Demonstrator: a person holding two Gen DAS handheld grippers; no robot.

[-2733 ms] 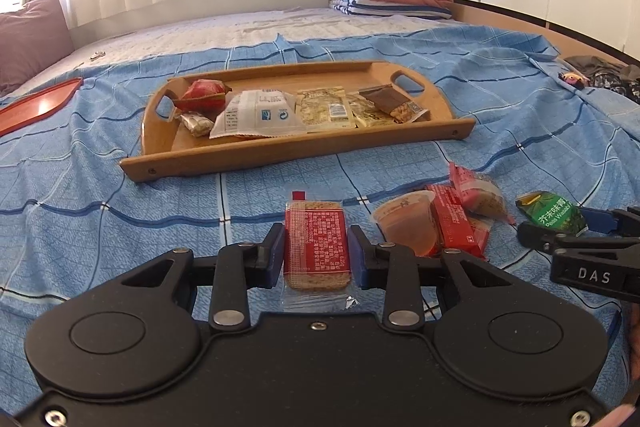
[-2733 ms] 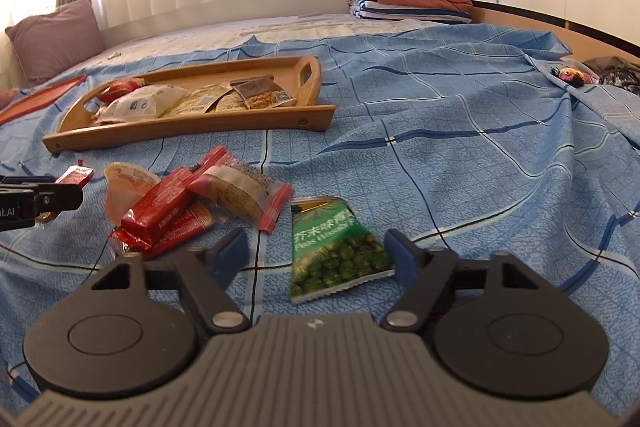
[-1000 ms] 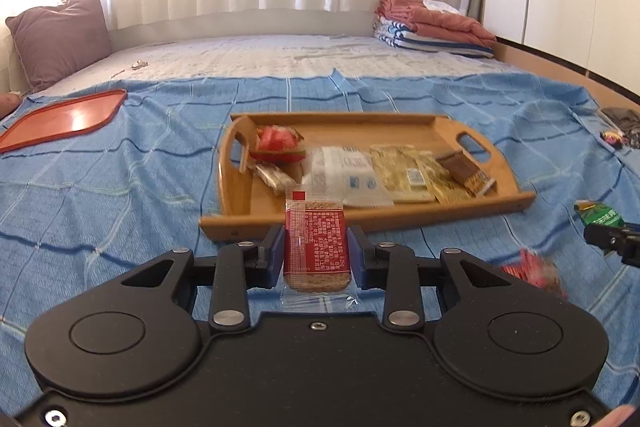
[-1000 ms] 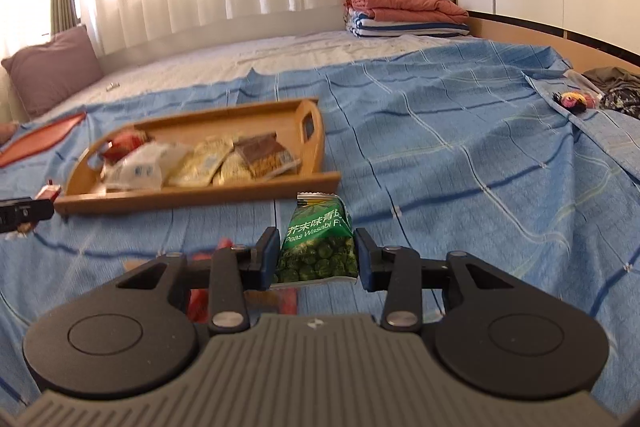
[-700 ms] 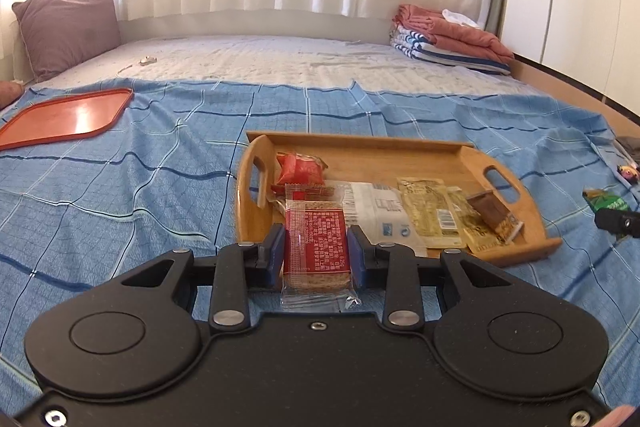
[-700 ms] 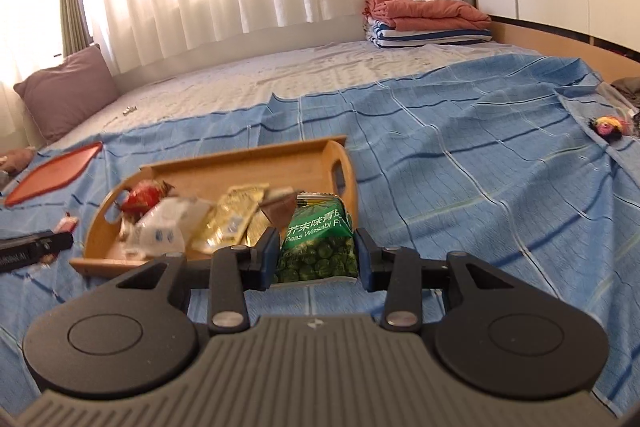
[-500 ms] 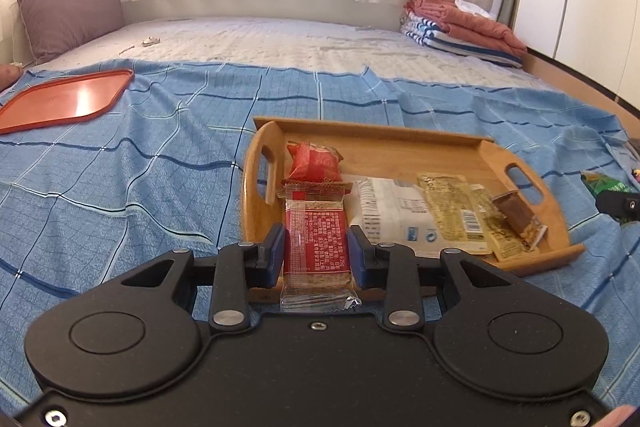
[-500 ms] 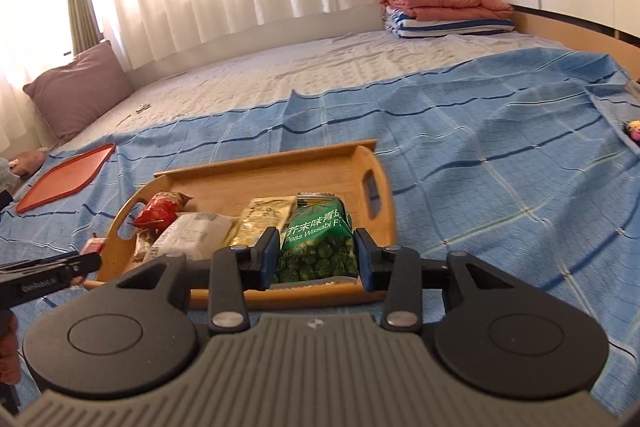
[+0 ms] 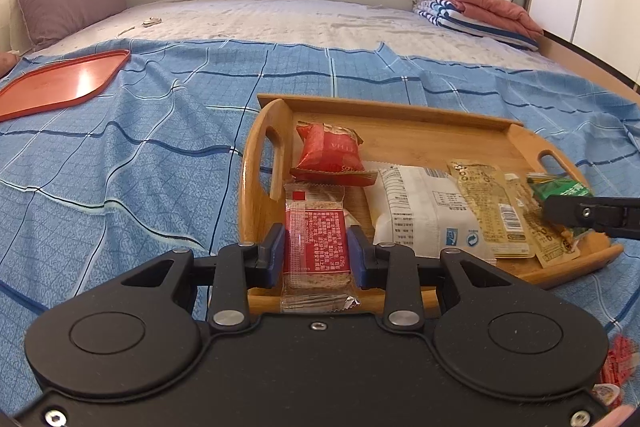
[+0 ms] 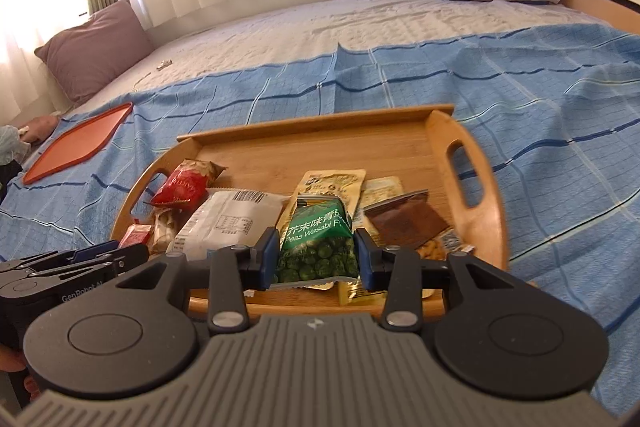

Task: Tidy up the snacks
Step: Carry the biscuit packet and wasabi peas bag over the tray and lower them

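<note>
The left claw (image 9: pixel 316 257) is glossy black with blue pads and silver pivot screws; the right claw (image 10: pixel 316 259) has a ribbed grey housing, blue pads too.

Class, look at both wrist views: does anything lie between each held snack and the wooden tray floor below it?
Yes. The tray front is already covered with packets. The green pea bag hangs over a yellow packet; the red-labelled bar hangs over the near left corner beside the white packet. The rear floor is bare.
</note>
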